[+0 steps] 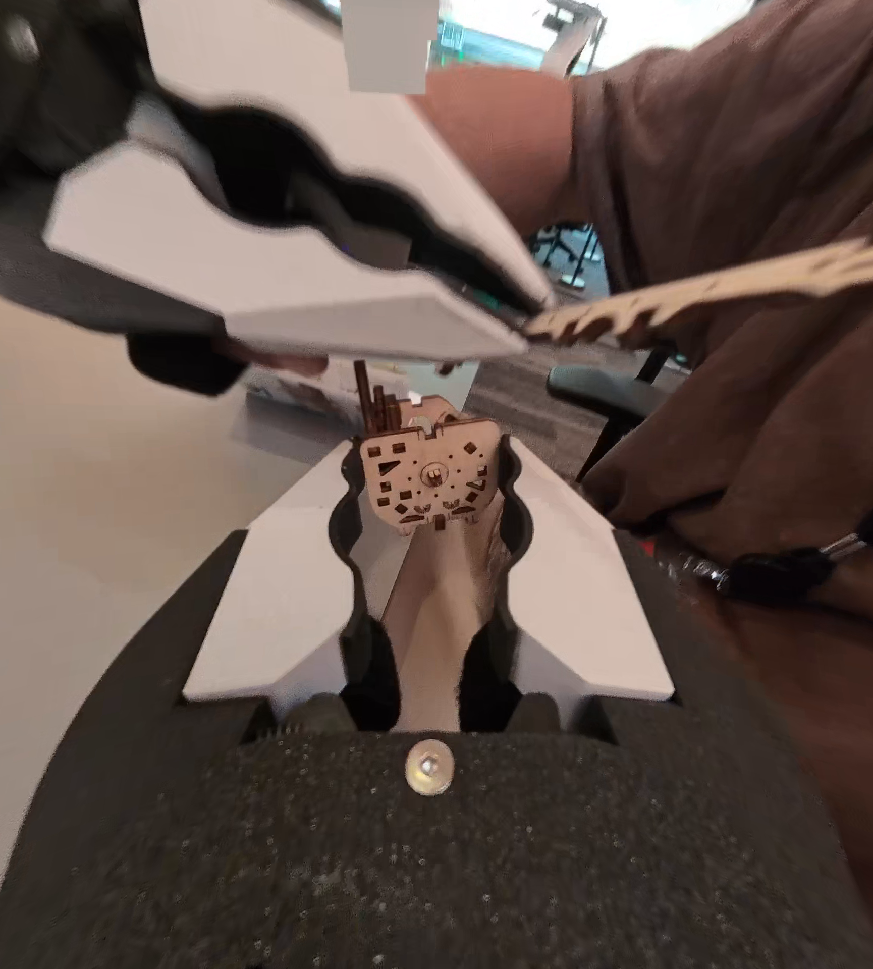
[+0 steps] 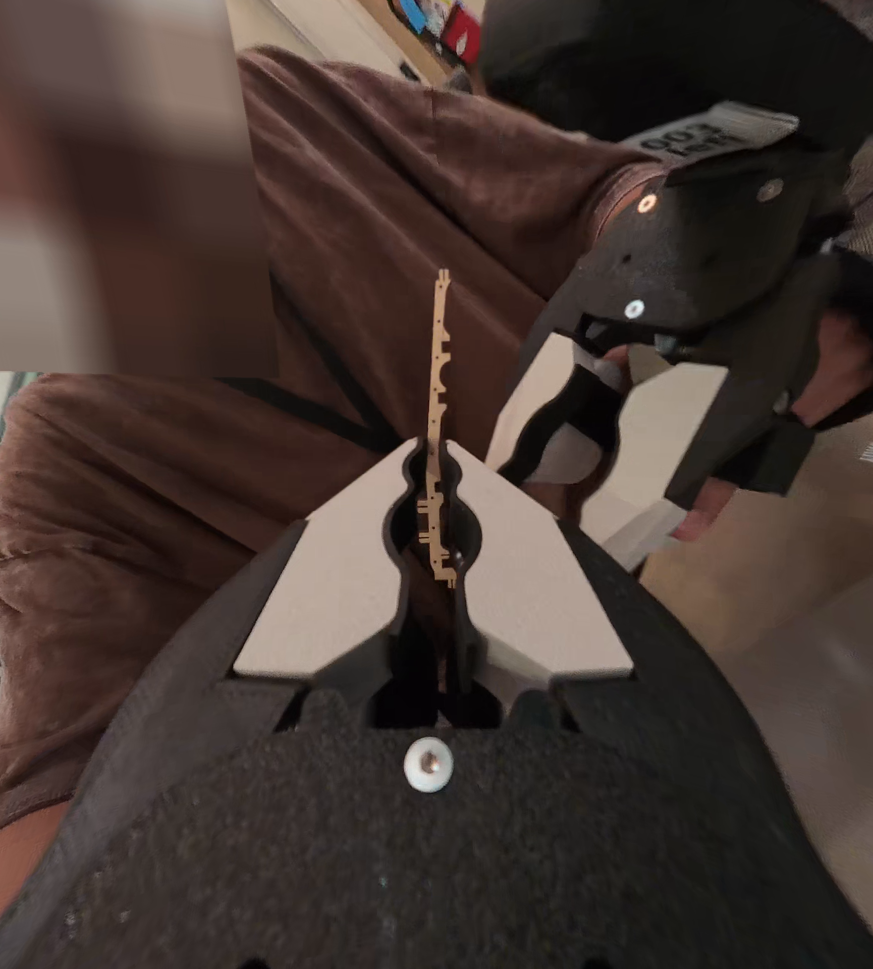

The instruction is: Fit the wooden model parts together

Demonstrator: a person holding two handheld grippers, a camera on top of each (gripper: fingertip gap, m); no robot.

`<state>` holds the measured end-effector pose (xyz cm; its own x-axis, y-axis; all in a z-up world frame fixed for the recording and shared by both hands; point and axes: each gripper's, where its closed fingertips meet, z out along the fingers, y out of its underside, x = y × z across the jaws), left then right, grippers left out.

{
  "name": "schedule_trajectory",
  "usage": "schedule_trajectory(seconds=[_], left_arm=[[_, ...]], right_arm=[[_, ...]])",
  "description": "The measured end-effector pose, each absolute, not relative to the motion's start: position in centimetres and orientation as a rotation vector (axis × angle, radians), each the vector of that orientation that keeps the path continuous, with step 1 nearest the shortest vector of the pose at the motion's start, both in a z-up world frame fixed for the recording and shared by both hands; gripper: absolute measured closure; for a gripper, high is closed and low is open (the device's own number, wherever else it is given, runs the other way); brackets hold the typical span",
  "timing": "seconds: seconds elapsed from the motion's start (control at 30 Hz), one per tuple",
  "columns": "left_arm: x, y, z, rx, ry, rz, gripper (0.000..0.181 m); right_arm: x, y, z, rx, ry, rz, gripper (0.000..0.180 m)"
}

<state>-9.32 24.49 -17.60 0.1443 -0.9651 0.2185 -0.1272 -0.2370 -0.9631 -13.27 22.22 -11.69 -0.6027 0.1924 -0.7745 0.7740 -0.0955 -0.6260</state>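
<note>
Wooden model body in left claw, notched strip pinched by right claw

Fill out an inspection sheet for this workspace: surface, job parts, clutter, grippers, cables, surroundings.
Surface: pale smooth tabletop, bare where visible.
Job's things: perforated light-wood assembly with dark pegs; thin notched light-wood strip, seen edge-on.
Clutter: flat pale item on the table behind the assembly, too blurred to identify.
Grippers: left hand-held gripper shut on the assembly; right hand-held gripper shut on the strip; parts not yet joined.
Cables: nothing seen.
Surroundings: person's brown sleeve, black office chair, grey carpet floor.
</note>
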Motion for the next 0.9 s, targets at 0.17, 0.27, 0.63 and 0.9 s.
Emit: schedule_trajectory(seconds=[0.17,0.27,0.63,0.9], left_arm=[[-9.2,24.1,-16.9,-1.521,1.093,-1.231,0.131],[-9.3,23.9,-16.7,-1.532,1.091,-1.257,0.131],[-9.5,24.1,-16.8,-1.550,1.044,-1.301,0.132],[-9.9,24.7,-16.6,-1.556,0.983,-1.331,0.132]], right_arm=[[-13.2,23.2,-11.7,1.093,1.663,-1.851,0.177],[-13.1,23.7,-13.2,1.200,1.744,-1.773,0.176],[-13.3,24.8,-15.3,1.385,1.927,-1.628,0.173],[-13.7,26.0,-15.4,1.464,2.023,-1.621,0.169]])
